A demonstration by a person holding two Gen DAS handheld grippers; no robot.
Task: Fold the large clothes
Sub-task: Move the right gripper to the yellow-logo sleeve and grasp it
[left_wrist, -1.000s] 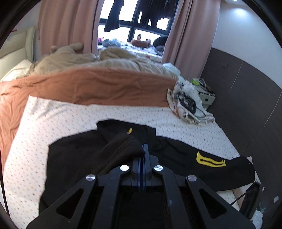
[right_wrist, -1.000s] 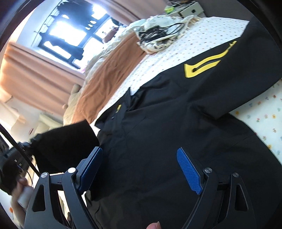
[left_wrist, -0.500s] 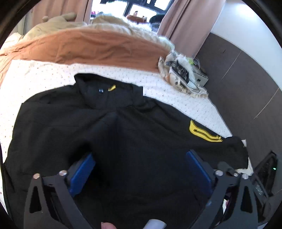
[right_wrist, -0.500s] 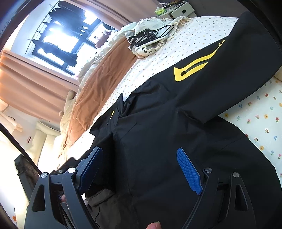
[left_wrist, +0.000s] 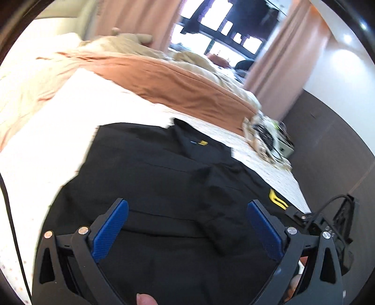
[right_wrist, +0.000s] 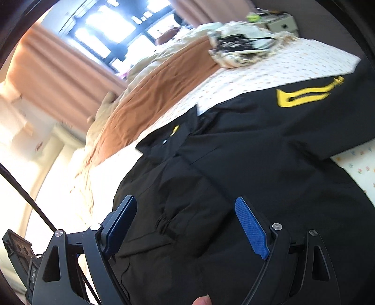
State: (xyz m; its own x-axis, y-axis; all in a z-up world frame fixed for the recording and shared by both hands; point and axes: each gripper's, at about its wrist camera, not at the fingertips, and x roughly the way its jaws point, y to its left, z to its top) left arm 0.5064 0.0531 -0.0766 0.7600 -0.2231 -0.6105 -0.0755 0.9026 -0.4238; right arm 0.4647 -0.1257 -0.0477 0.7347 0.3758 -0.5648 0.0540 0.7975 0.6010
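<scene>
A large black jacket [left_wrist: 164, 178] with yellow marks lies spread on the bed, one sleeve folded across its front. My left gripper [left_wrist: 187, 208] hovers above the jacket's lower body, jaws wide open, nothing between the blue pads [left_wrist: 110, 230]. In the right wrist view the same jacket [right_wrist: 257, 164] fills the middle, its other sleeve with the yellow emblem [right_wrist: 307, 93] stretched toward the right. My right gripper [right_wrist: 185, 206] is open over the folded sleeve's cuff [right_wrist: 168, 225], apart from the cloth.
The bed has a dotted white sheet [left_wrist: 77, 110] and a rust-brown blanket [left_wrist: 178, 84] behind the jacket. A cloth bundle with black cables [right_wrist: 241, 47] lies at the far corner by a nightstand [right_wrist: 281, 23]. Pink curtains [left_wrist: 136, 21] and a window stand beyond. A dark wall [left_wrist: 332, 145] runs along the right.
The left gripper, shut on the black sleeve a second ago, has let it go, opened wide and pulled back leftward. The sleeve now lies folded on the jacket. The right gripper shifted slightly, still open.
</scene>
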